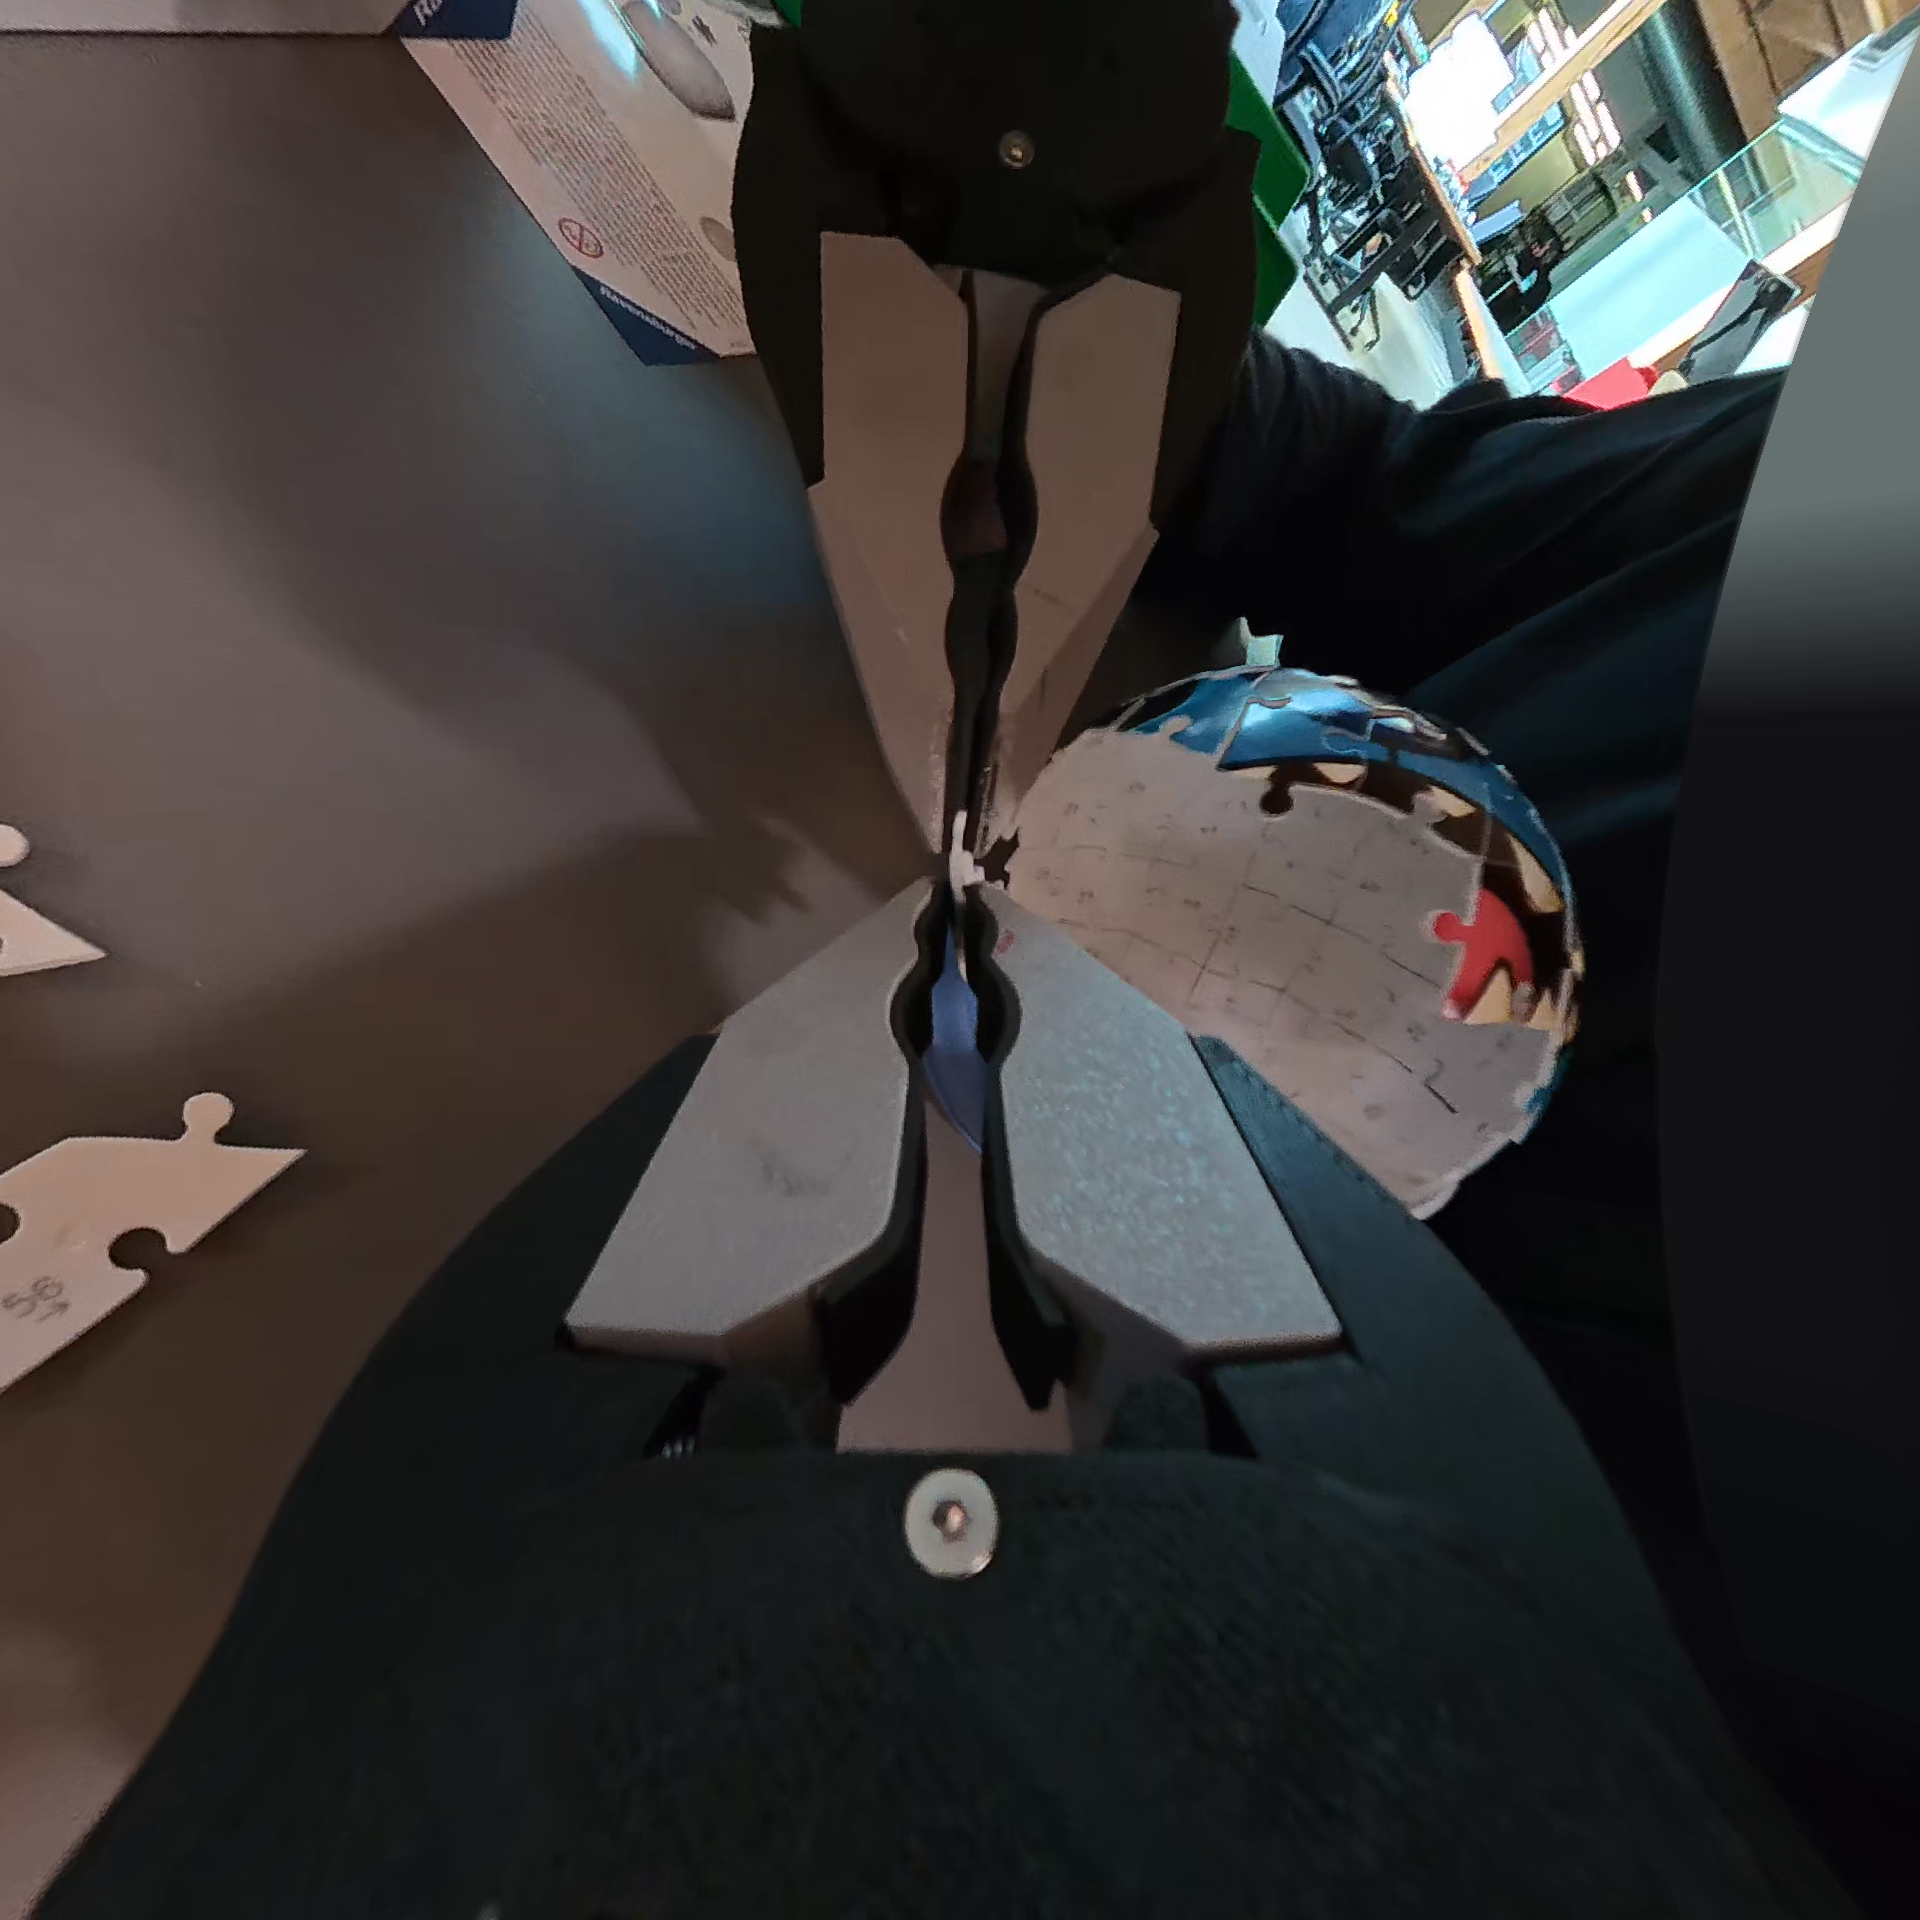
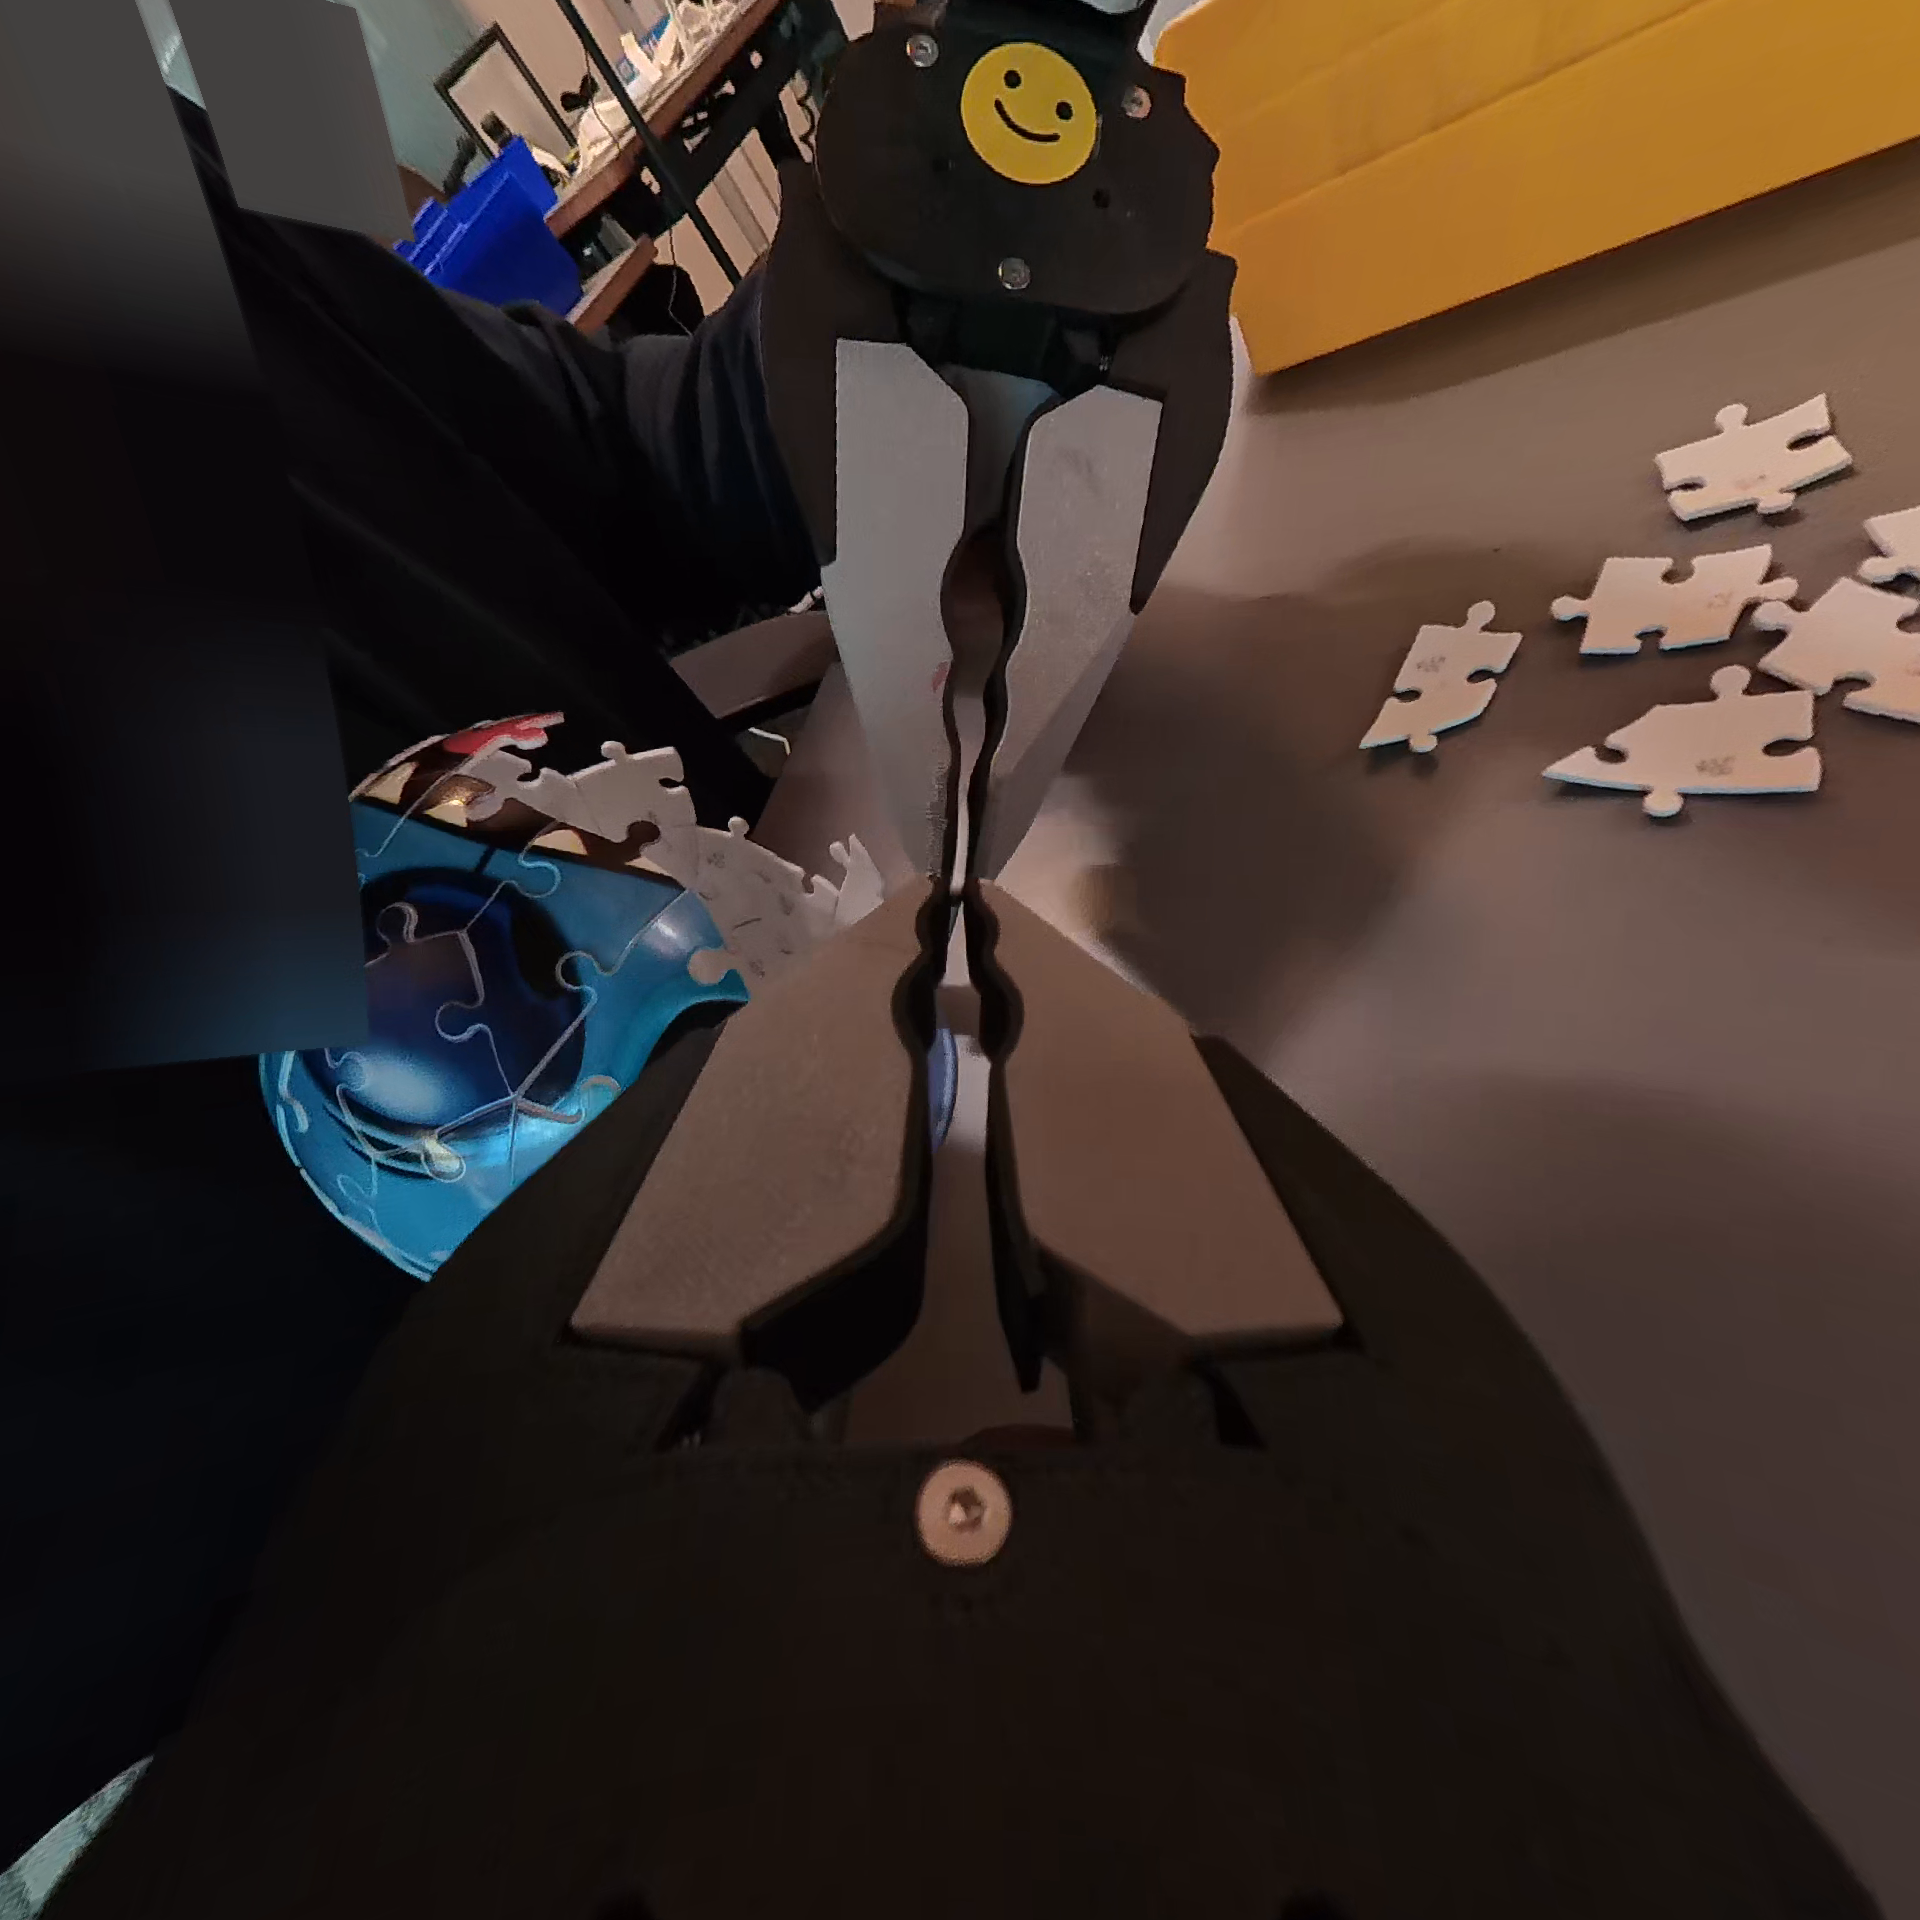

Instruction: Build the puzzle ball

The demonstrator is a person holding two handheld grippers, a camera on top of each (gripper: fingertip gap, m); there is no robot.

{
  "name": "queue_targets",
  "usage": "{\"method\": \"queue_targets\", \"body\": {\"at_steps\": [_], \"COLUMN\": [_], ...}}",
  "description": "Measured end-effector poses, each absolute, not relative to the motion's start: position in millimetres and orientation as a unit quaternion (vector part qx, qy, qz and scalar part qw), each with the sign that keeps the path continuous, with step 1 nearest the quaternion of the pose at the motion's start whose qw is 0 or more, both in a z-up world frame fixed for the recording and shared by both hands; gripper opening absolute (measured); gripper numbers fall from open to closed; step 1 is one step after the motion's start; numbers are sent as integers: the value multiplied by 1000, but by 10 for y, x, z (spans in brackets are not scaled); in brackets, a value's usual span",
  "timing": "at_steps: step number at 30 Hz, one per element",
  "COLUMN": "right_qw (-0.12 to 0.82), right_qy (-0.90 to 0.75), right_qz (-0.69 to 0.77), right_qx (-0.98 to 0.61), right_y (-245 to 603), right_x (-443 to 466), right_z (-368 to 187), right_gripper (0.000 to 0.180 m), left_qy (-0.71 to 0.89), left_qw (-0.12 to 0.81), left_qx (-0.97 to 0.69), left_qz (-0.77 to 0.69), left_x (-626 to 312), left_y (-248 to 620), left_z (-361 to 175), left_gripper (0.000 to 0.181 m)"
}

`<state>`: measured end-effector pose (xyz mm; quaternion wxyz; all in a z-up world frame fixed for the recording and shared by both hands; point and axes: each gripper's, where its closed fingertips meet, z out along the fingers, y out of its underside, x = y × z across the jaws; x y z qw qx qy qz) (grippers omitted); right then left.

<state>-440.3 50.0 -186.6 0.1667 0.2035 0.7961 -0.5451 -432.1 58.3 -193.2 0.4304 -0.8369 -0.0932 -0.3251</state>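
The part-built puzzle ball [image 1: 1278,935] is an open shell, white inside and blue outside, and hangs off the table. In the right wrist view the puzzle ball [image 2: 468,997] is at the left. My left gripper [image 1: 961,904] is shut on the ball's rim; a blue and white edge shows between its fingers. My right gripper [image 2: 951,904] is shut on a thin puzzle piece [image 2: 961,1060] at the same rim. The two grippers meet tip to tip: the right gripper [image 1: 975,831] comes in from the top, and the left gripper [image 2: 951,868], with a yellow smiley sticker, does likewise.
Several loose white puzzle pieces [image 2: 1704,748] lie face down on the brown table [image 2: 1455,1039]; more pieces [image 1: 114,1216] show at the left. The puzzle's box [image 1: 623,187] stands at the back. A yellow box [image 2: 1558,156] is at the far right. A person's dark sleeve [image 1: 1507,540] is behind the ball. The tips of both grippers are at nearly the same place.
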Motion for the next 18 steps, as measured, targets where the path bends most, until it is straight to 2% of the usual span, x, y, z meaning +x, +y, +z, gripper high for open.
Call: {"method": "queue_targets", "body": {"at_steps": [7, 18], "right_qw": [158, 195], "right_qy": [834, 863], "right_qz": [-496, -434], "right_qx": [185, 168], "right_y": [553, 487], "right_x": [-4412, -4392], "right_z": [-1862, -1945], "right_gripper": [0, 0], "left_qy": [-74, -88], "left_qw": [387, 386], "left_qx": [-867, -873], "left_qz": [-307, -285], "left_x": [-4278, -4289], "left_y": [577, 545], "left_z": [-2043, -2063], "left_gripper": [0, 0]}}
